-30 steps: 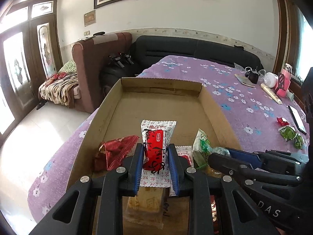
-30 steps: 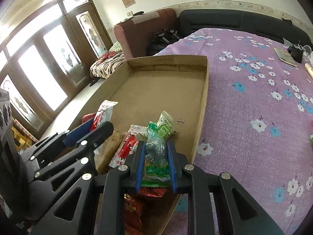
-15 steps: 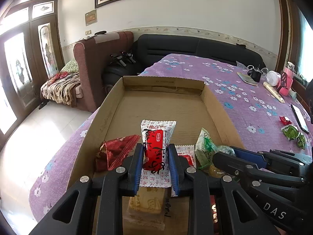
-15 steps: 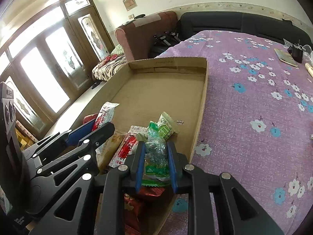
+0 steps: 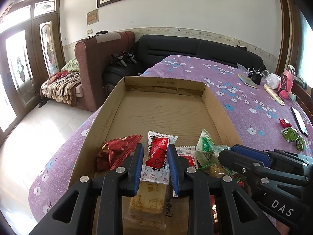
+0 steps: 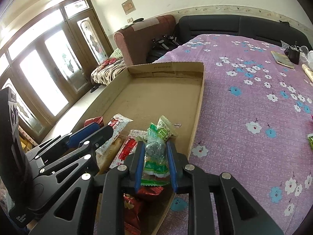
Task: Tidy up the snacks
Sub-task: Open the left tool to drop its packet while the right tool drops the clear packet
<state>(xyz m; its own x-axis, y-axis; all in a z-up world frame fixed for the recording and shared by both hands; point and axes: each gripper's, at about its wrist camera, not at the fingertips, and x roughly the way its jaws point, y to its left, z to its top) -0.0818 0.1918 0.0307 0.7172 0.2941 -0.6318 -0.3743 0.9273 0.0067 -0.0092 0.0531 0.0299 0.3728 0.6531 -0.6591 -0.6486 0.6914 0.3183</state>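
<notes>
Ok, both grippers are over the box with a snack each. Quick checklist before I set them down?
1. Left gripper closed on the red-and-white packet: ok.
2. Right gripper closed on the green packet: ok.
3. Both loads over the cardboard box, not the purple cloth: ok.
4. Bare floor in the far half of the box for a drop: ok.
5. Gap between the two grippers: cannot tell, they look close side by side.
6. Snacks left outside, red candy and green packets on the cloth: not ok, not yet boxed.
</notes>
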